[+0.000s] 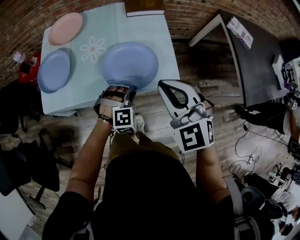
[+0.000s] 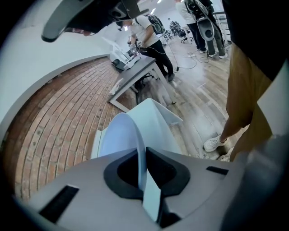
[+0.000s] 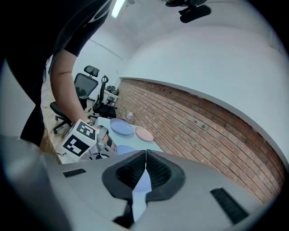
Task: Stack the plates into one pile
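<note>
A large blue plate (image 1: 130, 64) lies over the near edge of the table (image 1: 154, 28), which has a pale blue cloth. My left gripper (image 1: 123, 89) is shut on the plate's near rim. In the left gripper view the plate (image 2: 118, 135) runs edge-on between the pads of the left gripper (image 2: 143, 151). Whether its far side rests on the cloth I cannot tell. A smaller blue plate (image 1: 54, 70) and a pink plate (image 1: 65, 28) sit at the table's left. My right gripper (image 1: 165, 89) hovers over the floor right of the table, jaws shut (image 3: 145, 155) on nothing.
A red item with a small bottle (image 1: 21, 58) stands at the table's left edge. A wooden board (image 1: 144, 7) sits at the table's far side. A dark desk (image 1: 255, 61) is to the right, with cables on the wooden floor. Black office chairs (image 1: 18, 164) stand at the left.
</note>
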{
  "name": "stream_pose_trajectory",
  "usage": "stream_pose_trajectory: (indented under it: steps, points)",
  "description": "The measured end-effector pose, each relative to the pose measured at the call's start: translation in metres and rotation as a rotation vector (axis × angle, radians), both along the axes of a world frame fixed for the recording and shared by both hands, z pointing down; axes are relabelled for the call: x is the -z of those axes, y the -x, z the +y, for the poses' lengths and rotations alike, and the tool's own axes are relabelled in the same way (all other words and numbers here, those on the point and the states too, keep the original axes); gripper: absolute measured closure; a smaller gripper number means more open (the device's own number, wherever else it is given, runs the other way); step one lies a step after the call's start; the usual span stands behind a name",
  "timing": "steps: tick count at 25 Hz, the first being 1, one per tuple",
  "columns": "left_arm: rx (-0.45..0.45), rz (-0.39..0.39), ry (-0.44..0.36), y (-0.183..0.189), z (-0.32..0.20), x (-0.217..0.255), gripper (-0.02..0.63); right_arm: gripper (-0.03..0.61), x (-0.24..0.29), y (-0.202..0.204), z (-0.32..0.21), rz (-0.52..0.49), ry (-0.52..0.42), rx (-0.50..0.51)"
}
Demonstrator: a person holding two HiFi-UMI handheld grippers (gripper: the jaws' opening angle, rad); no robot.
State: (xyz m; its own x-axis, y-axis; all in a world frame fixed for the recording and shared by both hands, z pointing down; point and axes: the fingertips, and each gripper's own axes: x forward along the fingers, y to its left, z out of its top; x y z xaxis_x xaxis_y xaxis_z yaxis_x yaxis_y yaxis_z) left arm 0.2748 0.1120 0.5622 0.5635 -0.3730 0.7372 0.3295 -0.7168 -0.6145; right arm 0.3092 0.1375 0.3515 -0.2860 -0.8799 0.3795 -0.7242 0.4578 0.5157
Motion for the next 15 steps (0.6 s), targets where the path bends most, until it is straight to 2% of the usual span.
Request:
stream_pose_trajectory:
  steps: [4, 11, 15]
  points:
    - [0.038, 0.027, -0.013, 0.004, -0.013, 0.042, 0.577, 0.543, 0.013, 0.003, -0.009, -0.014, -0.036, 0.021]
    - [0.074, 0.052, -0.11, 0.03, -0.03, 0.12, 0.575, 0.543, 0.035, 0.02, -0.02, -0.035, -0.102, 0.068]
    - [0.097, 0.061, -0.121, 0.043, -0.034, 0.158, 0.577, 0.543, 0.047, 0.028, -0.025, -0.047, -0.129, 0.1]
